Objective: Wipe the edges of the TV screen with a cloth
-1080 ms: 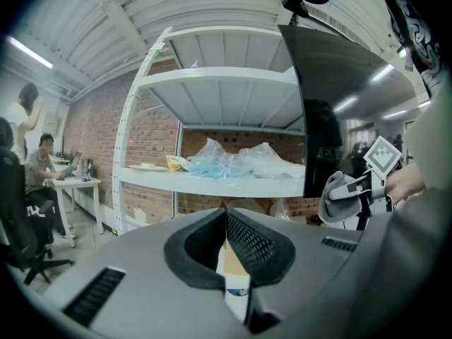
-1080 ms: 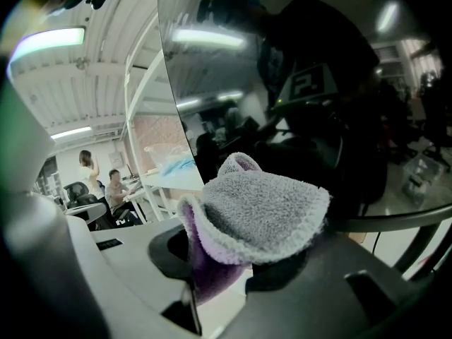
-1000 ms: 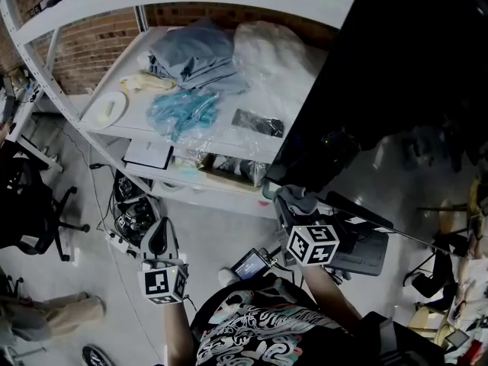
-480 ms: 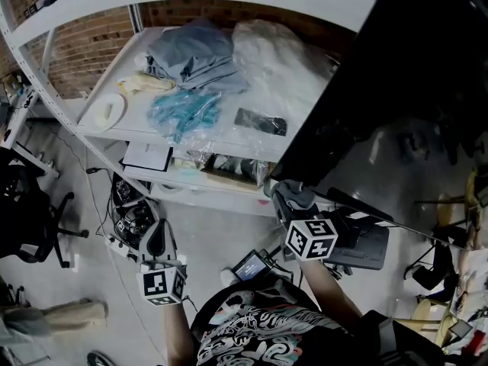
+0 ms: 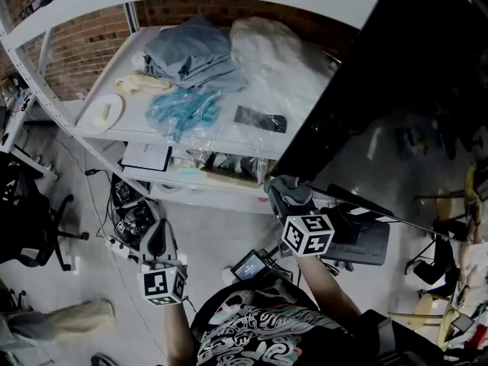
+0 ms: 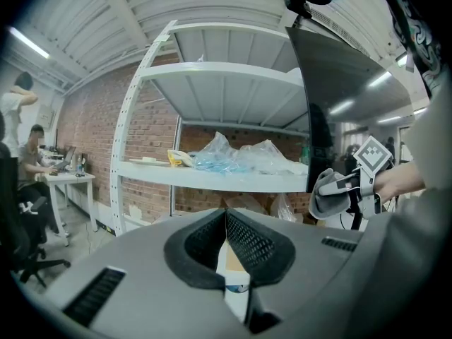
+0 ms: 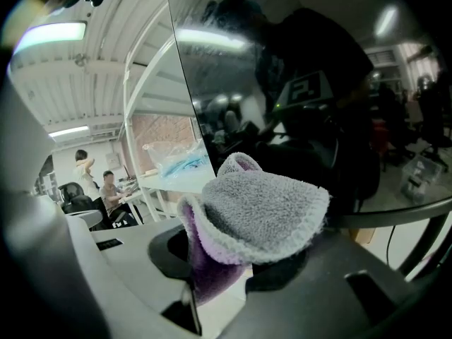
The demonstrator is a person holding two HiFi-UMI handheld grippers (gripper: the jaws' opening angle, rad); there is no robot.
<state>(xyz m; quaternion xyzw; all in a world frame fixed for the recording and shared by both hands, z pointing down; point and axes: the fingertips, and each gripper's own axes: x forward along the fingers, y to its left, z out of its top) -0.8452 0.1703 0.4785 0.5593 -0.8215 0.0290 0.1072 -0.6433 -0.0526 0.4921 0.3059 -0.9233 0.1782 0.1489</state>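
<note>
**Workshop bay, shelving and TV: items in view**

Background: brick wall (image 5: 69, 52) behind a white shelving unit (image 5: 229, 139), with grey floor (image 5: 217, 235) below it.

1. TV screen (image 5: 412, 75). A large dark panel fills the right of my head view. Its left edge runs diagonally down to a lower corner just past the front edge of the shelving. The glass reflects the room.
2. Cloth (image 7: 258, 214). Grey terry, folded, with a purple inner face. It sits at the screen's lower left corner. I cannot tell whether it touches the screen.
3. Right gripper (image 5: 290, 203). Its jaws are clenched on the cloth, which bulges out over both pads.
4. Left gripper (image 6: 226, 221). The pads are pressed together with nothing between them. It is held low over bare floor, well apart from the screen and clear of the shelving's front edge.
5. Shelf contents: folded grey fabric (image 5: 194, 52), a clear plastic bag (image 5: 274, 67) and a blue bundle in plastic (image 5: 183, 109).
6. Office chair (image 5: 30, 212), on the floor at far left.

Open room: the strip of floor between the shelving and my operator. The gap between the shelving and the screen edge is tight.
</note>
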